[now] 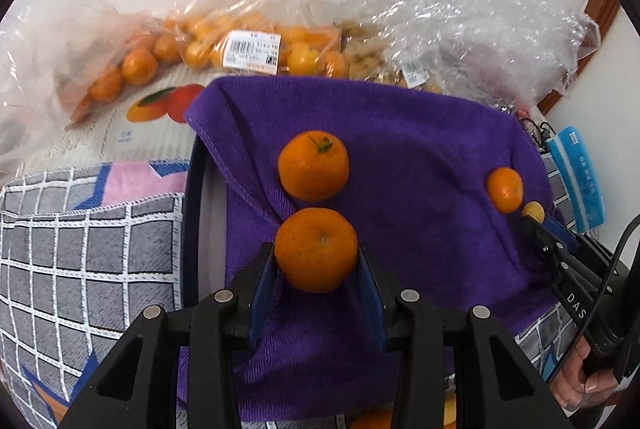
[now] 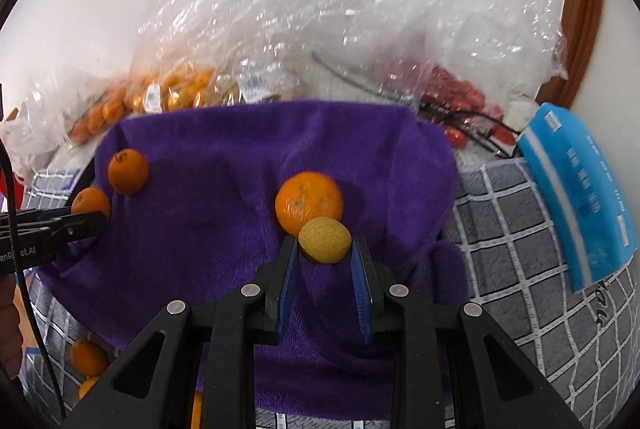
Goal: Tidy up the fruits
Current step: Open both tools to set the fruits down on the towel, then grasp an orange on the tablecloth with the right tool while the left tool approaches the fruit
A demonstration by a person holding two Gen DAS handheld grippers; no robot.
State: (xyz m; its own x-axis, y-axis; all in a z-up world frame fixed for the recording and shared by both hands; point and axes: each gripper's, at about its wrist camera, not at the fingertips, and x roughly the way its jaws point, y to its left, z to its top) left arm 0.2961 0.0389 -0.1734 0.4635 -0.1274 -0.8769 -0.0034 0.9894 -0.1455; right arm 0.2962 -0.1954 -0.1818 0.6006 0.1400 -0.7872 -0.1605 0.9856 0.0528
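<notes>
Left wrist view: left gripper (image 1: pixel 316 263) clamps a tangerine (image 1: pixel 315 249) over the purple towel (image 1: pixel 420 149); right gripper (image 2: pixel 325 257) pinches a yellow fruit (image 2: pixel 325 239); lower each gently; free tangerine (image 1: pixel 313 165) lies at 12 o'clock.

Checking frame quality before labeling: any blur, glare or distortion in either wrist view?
Left wrist: mandarin in the jaws is sharp; plastic bags glare white; checked cloth lines bow from fisheye. Right wrist: yellow fruit fairly sharp; bags and blue pack smeared.

you have three loose oranges (image 1: pixel 313 165) on one purple towel (image 1: pixel 420 157), plus one small yellow fruit (image 2: pixel 325 239).
</notes>
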